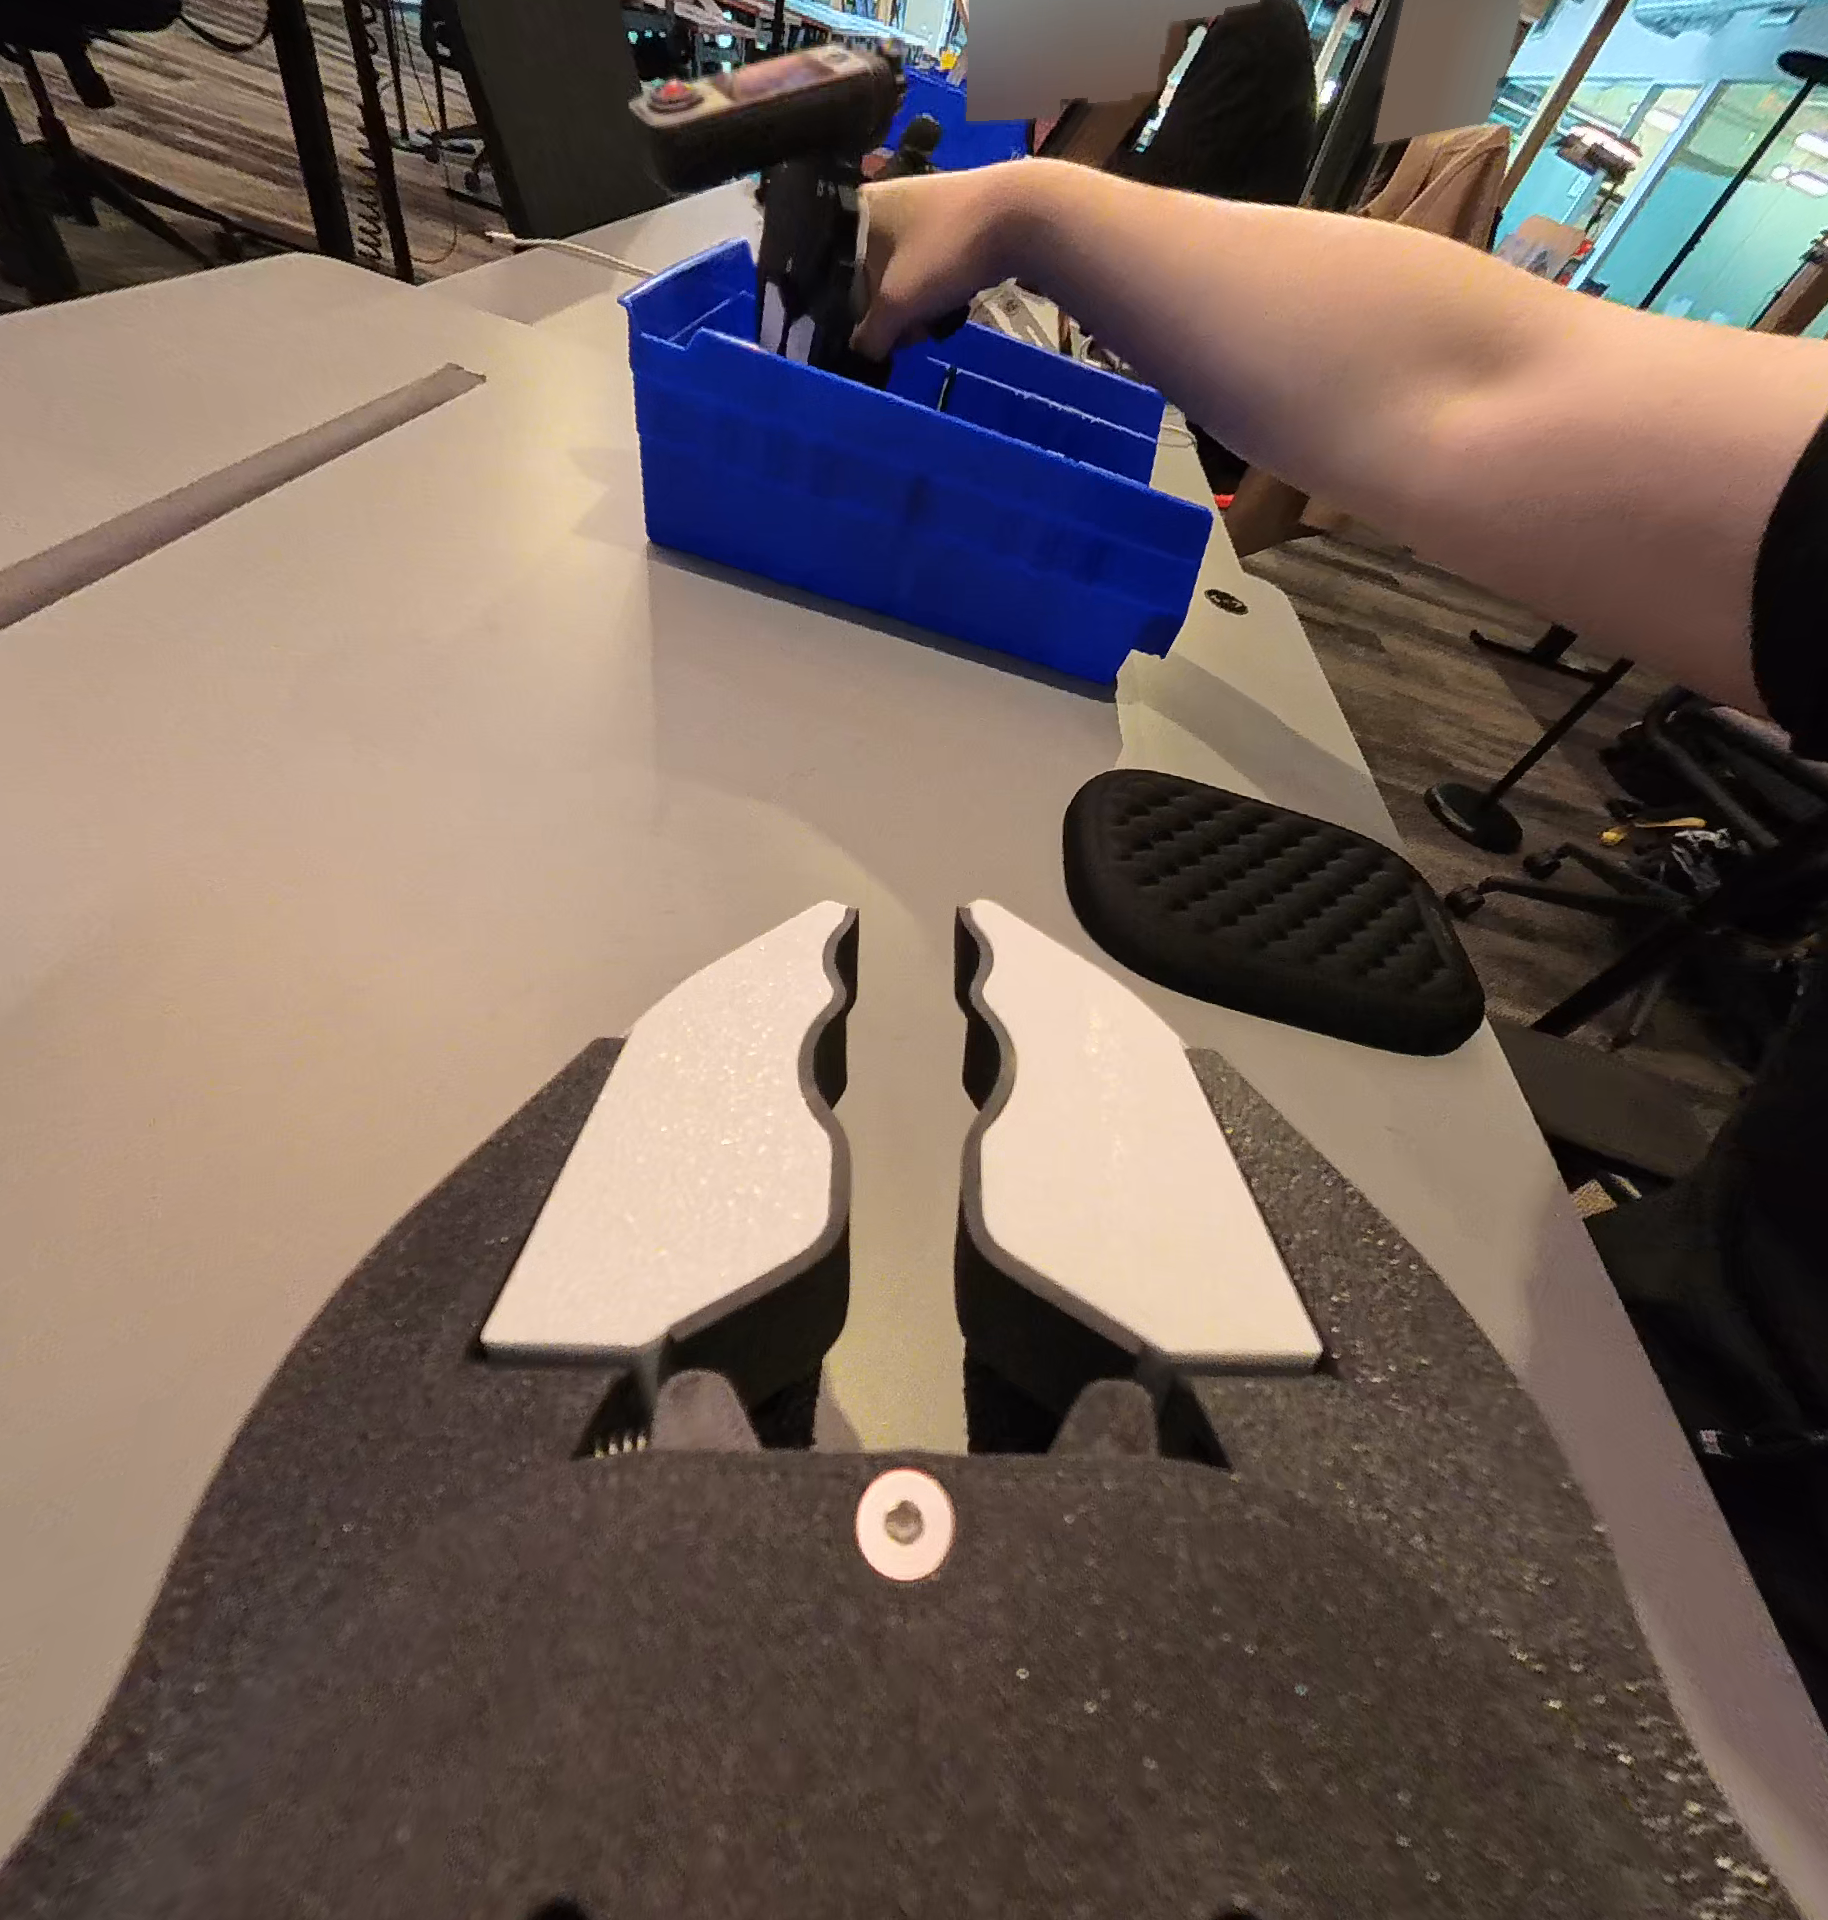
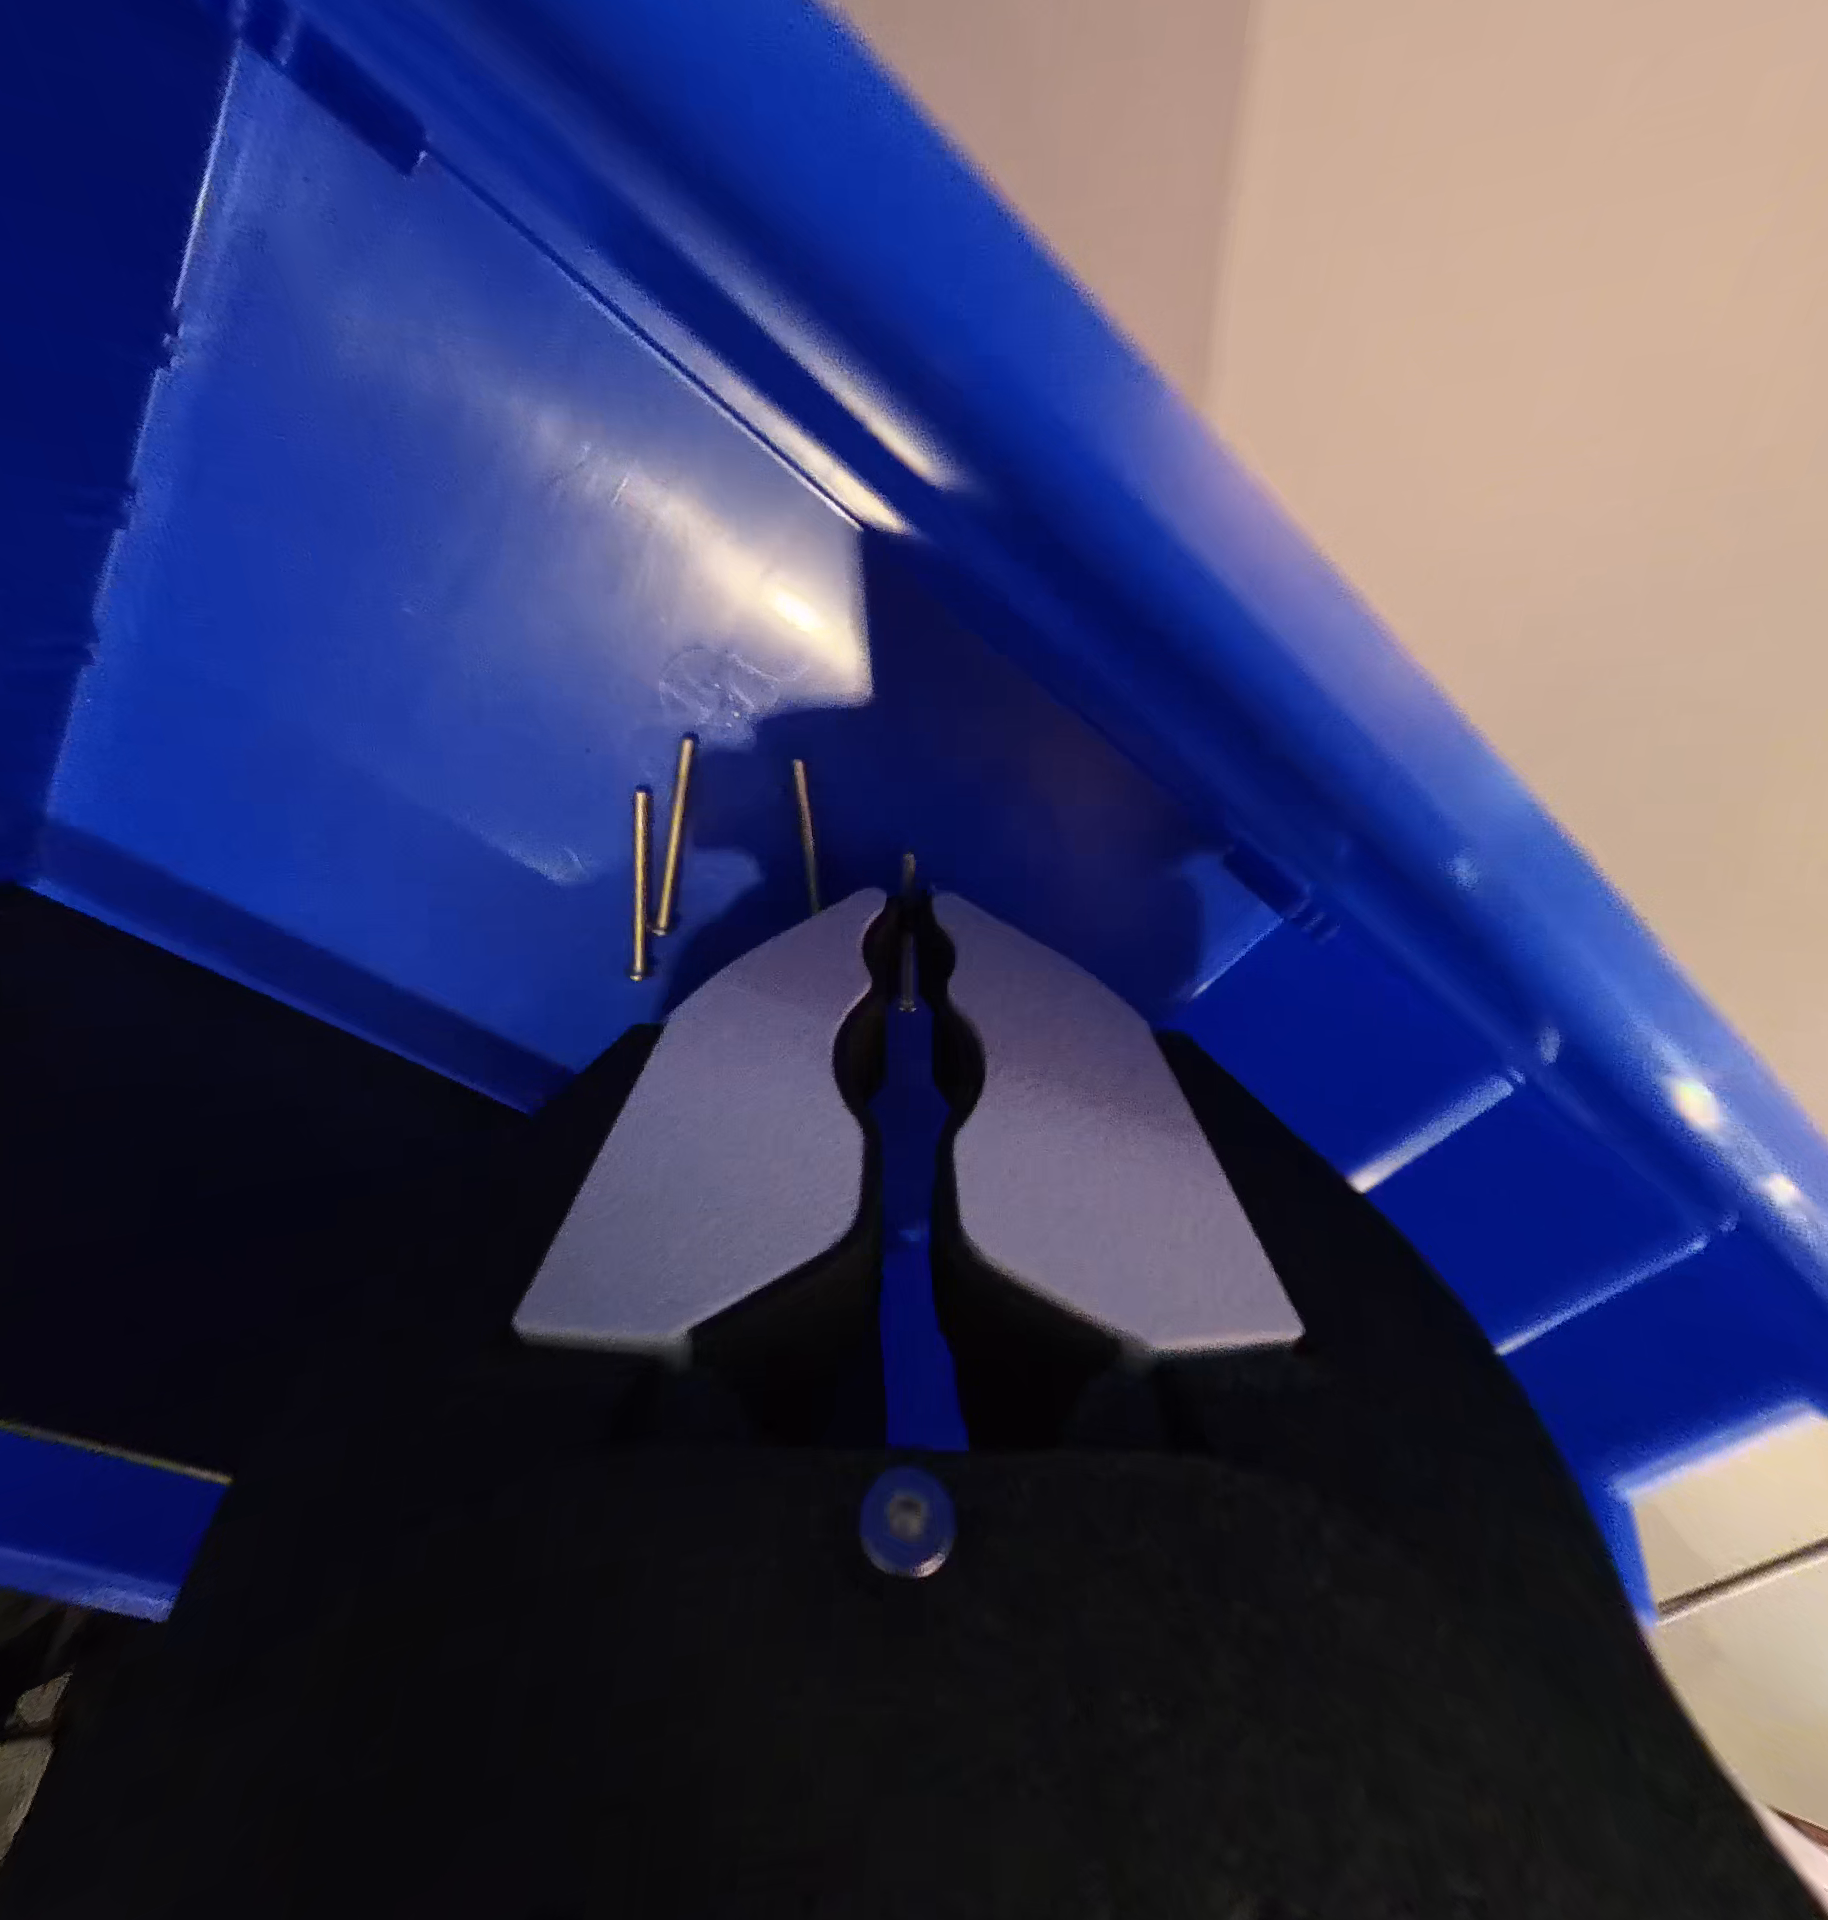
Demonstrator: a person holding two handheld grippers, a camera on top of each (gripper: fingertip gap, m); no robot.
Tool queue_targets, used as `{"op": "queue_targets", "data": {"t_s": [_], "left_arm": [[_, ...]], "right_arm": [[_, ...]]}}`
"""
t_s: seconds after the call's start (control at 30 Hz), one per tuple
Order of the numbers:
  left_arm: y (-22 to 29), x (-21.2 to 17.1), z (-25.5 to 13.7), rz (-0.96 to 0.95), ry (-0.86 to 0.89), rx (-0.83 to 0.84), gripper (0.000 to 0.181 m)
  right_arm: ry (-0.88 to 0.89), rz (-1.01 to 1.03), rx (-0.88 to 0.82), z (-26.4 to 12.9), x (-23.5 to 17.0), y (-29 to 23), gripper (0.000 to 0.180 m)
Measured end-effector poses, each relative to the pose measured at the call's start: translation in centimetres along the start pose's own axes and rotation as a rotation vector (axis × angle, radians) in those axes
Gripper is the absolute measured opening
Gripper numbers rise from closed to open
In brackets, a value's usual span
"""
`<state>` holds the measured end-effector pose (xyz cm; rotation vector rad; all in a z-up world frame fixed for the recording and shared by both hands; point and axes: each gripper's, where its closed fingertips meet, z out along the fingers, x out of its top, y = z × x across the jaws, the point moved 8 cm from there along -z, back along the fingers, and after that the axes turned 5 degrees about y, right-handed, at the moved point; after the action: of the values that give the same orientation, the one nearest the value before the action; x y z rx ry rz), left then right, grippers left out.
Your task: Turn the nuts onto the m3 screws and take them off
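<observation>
So the left gripper, the one with pale grey wavy-edged finger plates on a black textured body, is just hanging over the bare light grey tabletop with a clear gap between its fingers, nothing in it. Just to its right sits a black oval pad with a woven carbon-fibre look, near the table edge. Farther back there's the blue plastic divided parts bin, and the person's bare forearm reaches across to dip the right gripper down into the bin's far-left compartment. From that gripper's own camera, the tips are pinched together on a thin metal screw, which runs up between them with its end poking just past the tips. Three more slim brass-coloured screws lie loose on the bin floor just left of the fingertips. Can't spot any nuts in either view.
</observation>
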<state>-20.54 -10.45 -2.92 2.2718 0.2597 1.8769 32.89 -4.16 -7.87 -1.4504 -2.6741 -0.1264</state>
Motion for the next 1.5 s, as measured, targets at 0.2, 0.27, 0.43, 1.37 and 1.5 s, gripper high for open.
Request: {"op": "queue_targets", "data": {"t_s": [0.2, 0.27, 0.43, 1.37, 1.5], "left_arm": [[0.0, 0.0, 0.0, 0.003, -0.002, 0.000, 0.017], [0.0, 0.0, 0.0, 0.001, 0.003, 0.000, 0.017], [0.1, 0.4, -0.5, 0.001, 0.039, 0.007, 0.017], [5.2, 8.1, -28.4, 0.239, -0.200, 1.222, 0.028], [4.4, 5.3, -41.1, -0.003, -0.417, 1.410, 0.044]], "right_arm": [[-0.004, 0.002, -0.002, 0.2, 0.1, 0.0, 0.013], [0.030, -0.007, 0.001, -0.4, 0.2, -0.4, 0.017], [0.346, -0.030, -0.178, -7.1, 0.3, -2.0, 0.014], [1.434, -0.367, -0.076, -12.3, 3.5, -35.0, 0.029], [1.420, -0.301, -0.085, -12.9, 1.1, -34.0, 0.030]]}}
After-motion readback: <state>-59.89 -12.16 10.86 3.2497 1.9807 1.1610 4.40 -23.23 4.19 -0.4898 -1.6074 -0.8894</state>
